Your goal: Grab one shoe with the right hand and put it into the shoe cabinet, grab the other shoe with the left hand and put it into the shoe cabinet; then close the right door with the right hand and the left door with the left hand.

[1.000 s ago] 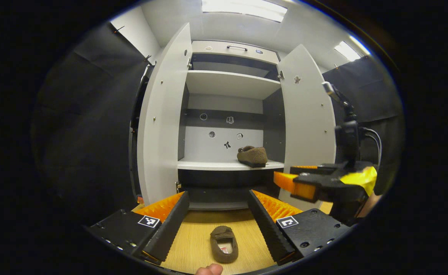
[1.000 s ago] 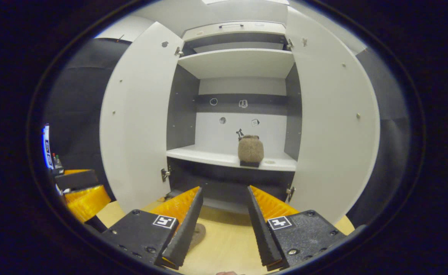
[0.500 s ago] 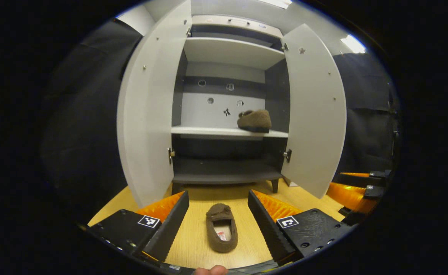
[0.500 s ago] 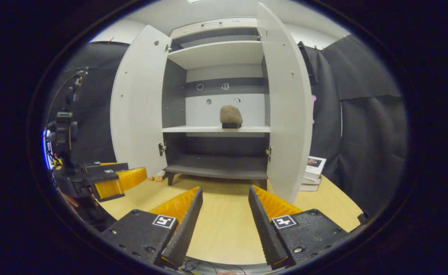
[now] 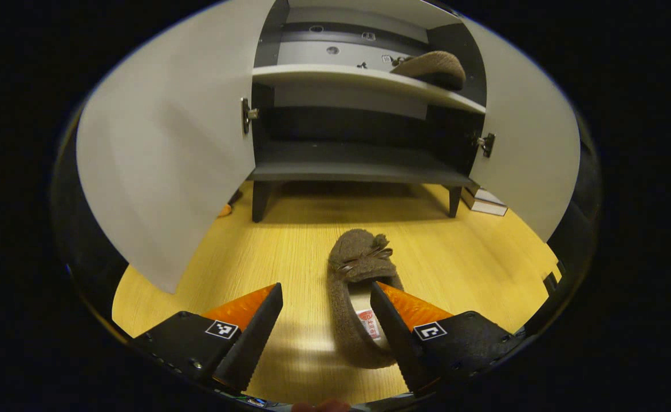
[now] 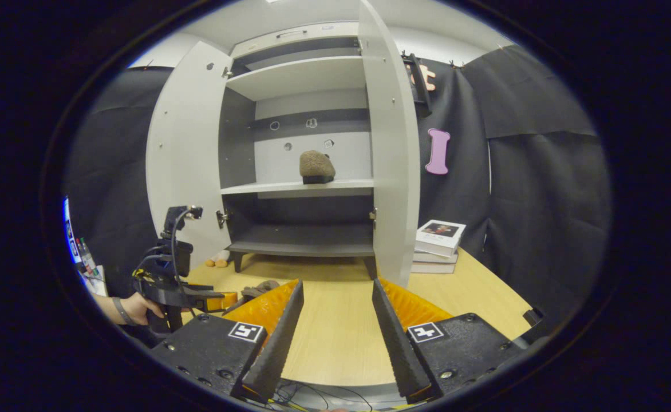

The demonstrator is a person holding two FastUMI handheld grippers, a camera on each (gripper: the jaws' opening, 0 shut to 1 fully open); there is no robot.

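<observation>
Left gripper view: the left gripper (image 5: 327,332) hangs low over the desk (image 5: 473,257) with its jaws apart and empty, straddling part of the second shoe (image 5: 358,297). That brown slipper lies on the desk in front of the shoe cabinet (image 5: 364,166), toe toward the cabinet. One finger (image 5: 393,326) sits over the slipper's opening, the other stands clear to the side; whether any finger touches the slipper cannot be told. The first shoe (image 5: 430,66) rests on the middle shelf (image 5: 335,77), toward its right end. Both doors stand open: left door (image 5: 164,149), right door (image 5: 533,154).

Right gripper view: the right gripper (image 6: 332,326) is held well back from the cabinet, jaws apart and empty. A stack of books (image 6: 438,246) lies on the desk just beside the right door.

Step in hand, as judged: the right-hand placement is done and the left-hand pick-up of the remaining slipper is under way. The next move calls for settling the jaws across the slipper's side wall or heel, clamping, lifting it onto a shelf, then swinging each door shut.
</observation>
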